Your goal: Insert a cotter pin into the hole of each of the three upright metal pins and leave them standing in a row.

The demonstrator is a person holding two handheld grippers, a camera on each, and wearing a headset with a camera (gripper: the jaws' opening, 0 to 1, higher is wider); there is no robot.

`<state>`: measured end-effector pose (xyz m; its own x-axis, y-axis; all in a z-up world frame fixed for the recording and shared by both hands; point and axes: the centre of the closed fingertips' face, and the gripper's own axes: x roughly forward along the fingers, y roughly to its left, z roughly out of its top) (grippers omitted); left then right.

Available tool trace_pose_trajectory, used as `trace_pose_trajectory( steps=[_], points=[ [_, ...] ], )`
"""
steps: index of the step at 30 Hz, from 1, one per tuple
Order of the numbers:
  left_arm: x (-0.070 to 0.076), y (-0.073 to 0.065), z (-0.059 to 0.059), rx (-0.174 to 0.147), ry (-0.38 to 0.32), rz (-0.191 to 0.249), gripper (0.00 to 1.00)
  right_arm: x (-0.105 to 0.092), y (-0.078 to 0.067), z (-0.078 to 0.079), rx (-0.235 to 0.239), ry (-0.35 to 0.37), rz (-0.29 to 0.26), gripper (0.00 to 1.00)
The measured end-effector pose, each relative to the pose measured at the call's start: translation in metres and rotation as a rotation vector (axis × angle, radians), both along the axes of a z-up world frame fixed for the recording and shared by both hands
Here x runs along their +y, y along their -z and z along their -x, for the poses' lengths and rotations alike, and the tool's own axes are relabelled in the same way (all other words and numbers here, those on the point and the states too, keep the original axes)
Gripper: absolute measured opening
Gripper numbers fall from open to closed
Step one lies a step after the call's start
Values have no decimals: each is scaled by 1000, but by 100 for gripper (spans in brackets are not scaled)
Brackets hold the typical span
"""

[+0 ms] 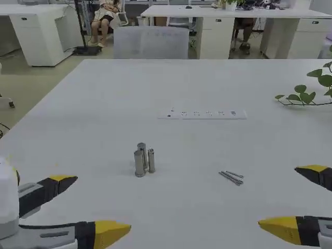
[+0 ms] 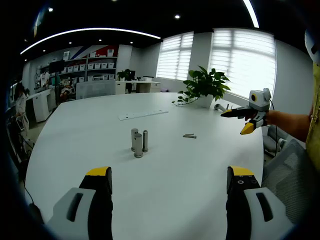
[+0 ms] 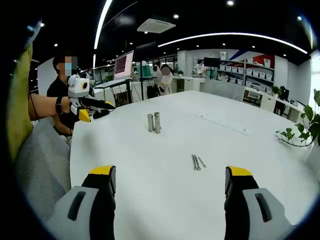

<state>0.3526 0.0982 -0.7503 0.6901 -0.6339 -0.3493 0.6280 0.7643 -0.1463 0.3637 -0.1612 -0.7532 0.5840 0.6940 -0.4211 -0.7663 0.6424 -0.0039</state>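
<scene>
Three short metal pins [image 1: 144,158] stand upright in a tight cluster near the middle of the white table [image 1: 104,104]; I also see the pins [image 2: 139,142] in the left gripper view and the pins [image 3: 154,122] in the right one. Several thin cotter pins [image 1: 231,177] lie loose to their right, the same cotter pins [image 2: 189,135] [image 3: 196,162] showing in both gripper views. My left gripper [image 1: 98,204] [image 2: 169,174] is open at the near left edge, holding nothing. My right gripper [image 1: 280,197] [image 3: 170,172] is open at the near right, apart from the cotter pins.
A white power strip [image 1: 203,114] lies flat beyond the pins. A leafy plant [image 1: 311,93] reaches over the table's right edge. A grey chair [image 1: 150,41] stands at the far edge, with desks and a seated person [image 1: 106,15] behind.
</scene>
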Motion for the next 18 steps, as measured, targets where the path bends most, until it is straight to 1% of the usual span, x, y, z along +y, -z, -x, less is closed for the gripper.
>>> trace_pose_trajectory(
  steps=[3,6,10,14,18],
  points=[
    [-1,-1,-3,-3,5,-3,86,0,0,0,3,0,2,91],
    [-1,0,-8,-9,15,-17,84,0,0,0,4,1,0,91],
    [-2,-5,-16,-22,14,-10,83,-1,-1,1,2,2,0,91],
    [-2,-7,-18,-28,15,-4,82,-2,-1,2,3,2,3,91],
    [-2,-5,-16,-21,17,-10,82,-3,-1,2,4,5,3,91]
  ],
)
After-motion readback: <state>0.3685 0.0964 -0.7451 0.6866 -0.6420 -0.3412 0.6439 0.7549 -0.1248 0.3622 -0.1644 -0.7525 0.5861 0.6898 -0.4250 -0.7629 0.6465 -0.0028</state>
